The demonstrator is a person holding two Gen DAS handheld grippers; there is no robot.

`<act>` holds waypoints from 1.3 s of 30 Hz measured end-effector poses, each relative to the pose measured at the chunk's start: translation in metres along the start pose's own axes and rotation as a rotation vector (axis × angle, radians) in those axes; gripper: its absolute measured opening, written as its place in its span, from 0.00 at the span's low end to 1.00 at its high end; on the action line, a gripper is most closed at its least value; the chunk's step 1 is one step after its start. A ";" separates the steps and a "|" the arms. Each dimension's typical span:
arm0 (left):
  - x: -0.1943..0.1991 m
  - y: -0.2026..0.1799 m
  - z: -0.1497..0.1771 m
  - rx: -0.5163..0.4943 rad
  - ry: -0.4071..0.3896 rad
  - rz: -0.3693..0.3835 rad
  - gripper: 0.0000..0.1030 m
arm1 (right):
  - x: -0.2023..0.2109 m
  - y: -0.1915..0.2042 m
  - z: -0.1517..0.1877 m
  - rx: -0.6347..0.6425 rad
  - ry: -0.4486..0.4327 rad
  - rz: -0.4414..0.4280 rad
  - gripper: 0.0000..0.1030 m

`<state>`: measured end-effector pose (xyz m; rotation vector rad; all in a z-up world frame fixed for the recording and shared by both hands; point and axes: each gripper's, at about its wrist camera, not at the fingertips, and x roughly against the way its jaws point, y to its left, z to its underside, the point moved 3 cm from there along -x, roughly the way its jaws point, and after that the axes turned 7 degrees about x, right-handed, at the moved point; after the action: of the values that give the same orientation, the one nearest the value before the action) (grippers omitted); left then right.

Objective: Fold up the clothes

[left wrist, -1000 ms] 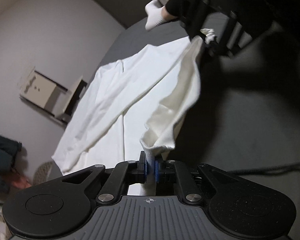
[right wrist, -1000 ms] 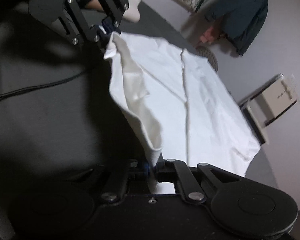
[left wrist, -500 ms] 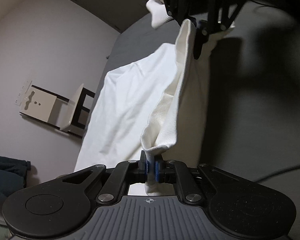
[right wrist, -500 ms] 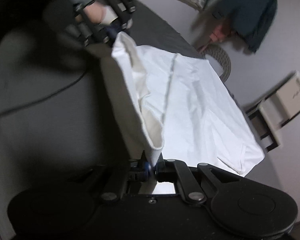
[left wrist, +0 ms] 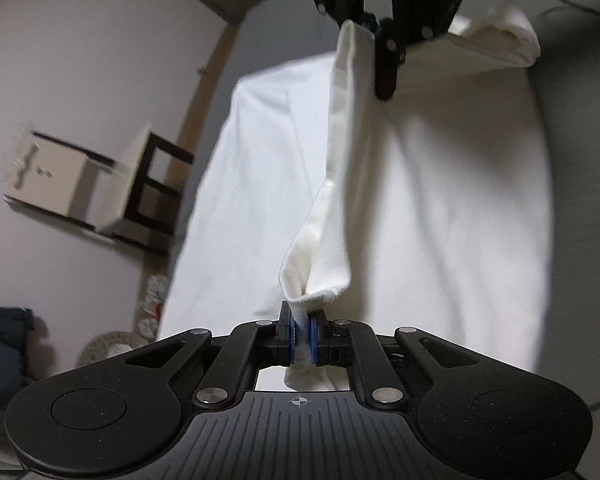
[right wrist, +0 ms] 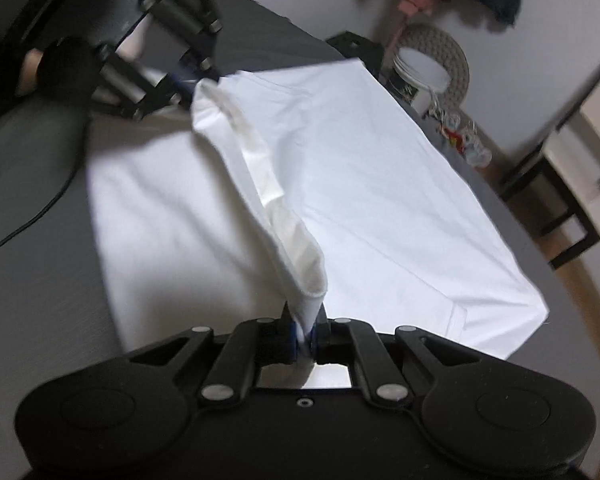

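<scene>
— So, what is new?

— A moment ago the white shirt [left wrist: 440, 208] had one side hanging off the two tongs, out over the dark bed cover [right wrist: 32, 248]. Now that side is carried up and across, and much more white cloth lies spread below it.

— Who holds it?

— Both tongs do. The left tongs [left wrist: 301, 334] are clenched on a bunched bit of the edge at 6 o'clock in the left view. The right tongs [right wrist: 305, 334] are clenched on the other end of that edge, at 6 o'clock in the right view. A tight strip of cloth runs between them, up in the air.

— Where is the rest of the shirt?

— It lies flat on the bed cover, under the strip. I think the fold is about half done, and the held edge has yet to come down on the flat part.

— Any words to read?

— No. The small white table [left wrist: 56, 184] at 9 o'clock has dark marks on its side, but they are too blurry to read. By the round basket [right wrist: 440, 60] at 1 o'clock in the right view there is something colourful, also too blurry.
</scene>
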<state>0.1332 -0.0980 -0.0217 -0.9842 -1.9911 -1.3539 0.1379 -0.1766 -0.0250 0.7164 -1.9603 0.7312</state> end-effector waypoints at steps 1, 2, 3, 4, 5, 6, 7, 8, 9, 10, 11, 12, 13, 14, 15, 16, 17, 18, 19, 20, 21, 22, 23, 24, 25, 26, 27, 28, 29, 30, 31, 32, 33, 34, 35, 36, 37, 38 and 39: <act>-0.014 0.003 0.001 0.022 0.013 0.018 0.08 | -0.010 -0.010 0.001 -0.036 -0.002 -0.022 0.08; -0.025 0.005 0.004 0.053 0.016 0.029 0.09 | -0.019 -0.017 0.003 -0.076 -0.009 -0.038 0.08; -0.033 0.007 0.007 0.087 0.016 0.038 0.09 | -0.027 -0.025 0.006 -0.117 -0.016 -0.055 0.08; -0.042 0.009 0.011 0.121 0.015 0.046 0.09 | -0.031 -0.030 0.011 -0.153 -0.027 -0.063 0.09; -0.047 0.011 0.014 0.171 0.006 0.059 0.09 | -0.033 -0.034 0.016 -0.187 -0.041 -0.064 0.11; -0.049 0.015 0.017 0.223 -0.010 0.070 0.10 | -0.034 -0.037 0.021 -0.220 -0.054 -0.065 0.20; -0.049 0.018 0.022 0.266 -0.028 0.072 0.14 | -0.035 -0.041 0.027 -0.253 -0.068 -0.066 0.32; -0.048 0.022 0.026 0.306 -0.041 0.063 0.30 | -0.032 -0.044 0.034 -0.290 -0.086 -0.065 0.37; -0.046 0.027 0.032 0.351 -0.053 0.043 0.50 | -0.026 -0.046 0.044 -0.330 -0.107 -0.064 0.43; -0.041 0.033 0.037 0.397 -0.068 0.013 0.62 | -0.020 -0.051 0.051 -0.372 -0.134 -0.067 0.45; -0.034 0.041 0.043 0.435 -0.089 -0.018 0.78 | -0.013 -0.056 0.059 -0.418 -0.167 -0.070 0.45; -0.024 0.048 0.051 0.482 -0.122 -0.051 0.85 | -0.003 -0.059 0.067 -0.454 -0.201 -0.064 0.46; -0.015 0.055 0.059 0.530 -0.147 -0.064 0.87 | 0.008 -0.062 0.073 -0.480 -0.233 -0.052 0.47; -0.005 0.062 0.068 0.589 -0.164 -0.053 0.87 | 0.020 -0.062 0.080 -0.502 -0.268 -0.034 0.48; 0.004 0.066 0.079 0.645 -0.171 -0.035 0.87 | 0.034 -0.059 0.088 -0.520 -0.309 -0.015 0.50; 0.012 0.069 0.090 0.706 -0.173 -0.011 0.87 | 0.049 -0.054 0.096 -0.531 -0.350 -0.009 0.54; 0.019 0.068 0.102 0.760 -0.175 0.007 0.87 | 0.059 -0.050 0.102 -0.536 -0.387 -0.009 0.56; 0.025 0.066 0.114 0.810 -0.177 0.021 0.87 | 0.067 -0.045 0.107 -0.536 -0.415 -0.011 0.65; 0.031 0.064 0.126 0.860 -0.180 0.036 0.87 | 0.075 -0.039 0.114 -0.533 -0.435 -0.016 0.69; 0.032 0.065 0.134 0.898 -0.183 0.052 0.87 | 0.082 -0.033 0.121 -0.530 -0.456 -0.021 0.70; 0.035 0.061 0.145 0.945 -0.191 0.068 0.87 | 0.087 -0.025 0.127 -0.513 -0.464 -0.017 0.70; 0.039 0.054 0.156 0.992 -0.200 0.081 0.87 | 0.088 -0.016 0.128 -0.476 -0.457 -0.003 0.71; 0.041 0.047 0.165 1.032 -0.205 0.095 0.87 | 0.086 -0.007 0.126 -0.434 -0.450 0.014 0.71; 0.042 0.040 0.172 1.069 -0.208 0.109 0.87 | 0.083 0.004 0.124 -0.385 -0.437 0.020 0.71; 0.041 0.033 0.178 1.098 -0.207 0.113 0.87 | 0.080 0.013 0.121 -0.339 -0.421 0.020 0.71; 0.040 0.026 0.184 1.125 -0.204 0.111 0.87 | 0.077 0.022 0.116 -0.298 -0.406 0.022 0.71; 0.037 0.021 0.188 1.143 -0.202 0.117 0.87 | 0.072 0.031 0.113 -0.257 -0.390 0.037 0.71; 0.032 0.016 0.189 1.145 -0.186 0.129 0.87 | 0.066 0.036 0.111 -0.241 -0.377 0.054 0.70; 0.026 0.011 0.189 1.132 -0.159 0.129 0.87 | 0.062 0.037 0.109 -0.248 -0.365 0.062 0.69; 0.020 0.008 0.186 1.115 -0.137 0.122 0.80 | 0.057 0.038 0.107 -0.256 -0.353 0.070 0.59; 0.018 0.006 0.184 1.103 -0.123 0.109 0.73 | 0.053 0.038 0.105 -0.263 -0.342 0.078 0.35; 0.017 0.006 0.182 1.105 -0.114 0.100 0.56 | 0.048 0.039 0.103 -0.270 -0.330 0.086 0.24; 0.015 0.008 0.182 1.126 -0.109 0.090 0.40 | 0.047 0.036 0.105 -0.312 -0.335 0.079 0.13; 0.012 0.010 0.185 1.170 -0.110 0.095 0.35 | 0.048 0.029 0.111 -0.384 -0.355 0.058 0.13; 0.009 0.014 0.189 1.223 -0.114 0.108 0.31 | 0.049 0.020 0.118 -0.470 -0.378 0.046 0.12; 0.005 0.016 0.193 1.258 -0.112 0.109 0.31 | 0.050 0.010 0.125 -0.564 -0.400 0.039 0.08; 0.002 0.016 0.196 1.285 -0.106 0.105 0.31 | 0.050 0.000 0.134 -0.656 -0.415 0.029 0.08; -0.002 0.016 0.197 1.299 -0.099 0.101 0.31 | 0.048 -0.011 0.144 -0.758 -0.424 0.018 0.08; -0.006 0.014 0.198 1.306 -0.090 0.097 0.31 | 0.045 -0.021 0.157 -0.868 -0.427 0.006 0.08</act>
<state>0.1426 0.0888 -0.0885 -0.4530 -2.2107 0.1946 0.0492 -0.3132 -0.0476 0.3298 -2.3718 -0.3292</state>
